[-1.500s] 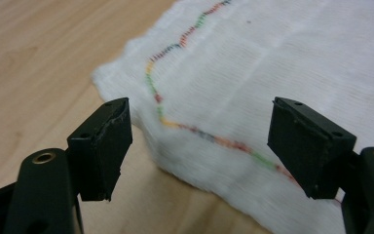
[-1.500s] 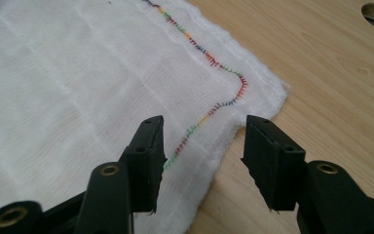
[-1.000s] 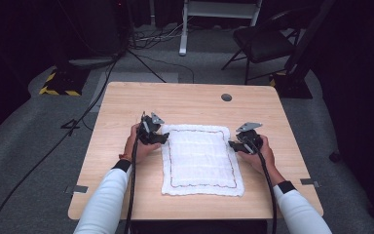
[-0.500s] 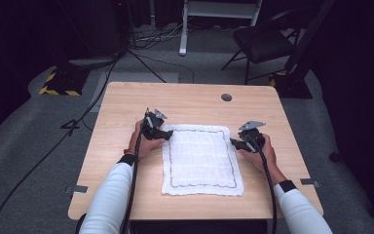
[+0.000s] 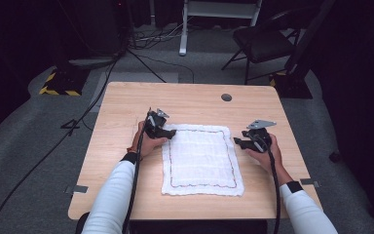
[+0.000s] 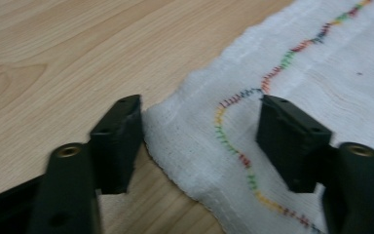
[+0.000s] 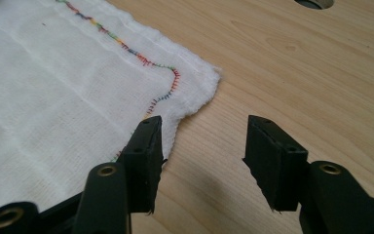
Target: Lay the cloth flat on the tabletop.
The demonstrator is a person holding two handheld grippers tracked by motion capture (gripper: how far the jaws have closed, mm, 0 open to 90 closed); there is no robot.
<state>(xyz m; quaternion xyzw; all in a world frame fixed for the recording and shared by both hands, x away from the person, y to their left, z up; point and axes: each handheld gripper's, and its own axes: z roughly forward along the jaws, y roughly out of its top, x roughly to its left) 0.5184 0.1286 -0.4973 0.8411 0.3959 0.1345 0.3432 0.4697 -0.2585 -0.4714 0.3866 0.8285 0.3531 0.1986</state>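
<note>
**No readable text in any view**

No word, brand, label or number can be read anywhere. The only sign-like marks are the yellow-and-black hazard stripes (image 5: 57, 90) on a low block on the floor left of the desk (image 5: 126, 105), and the cloth (image 5: 202, 156) carries a stitched multicoloured border line (image 6: 233, 146) that forms no letters, also seen in the right gripper view (image 7: 141, 58)
</note>
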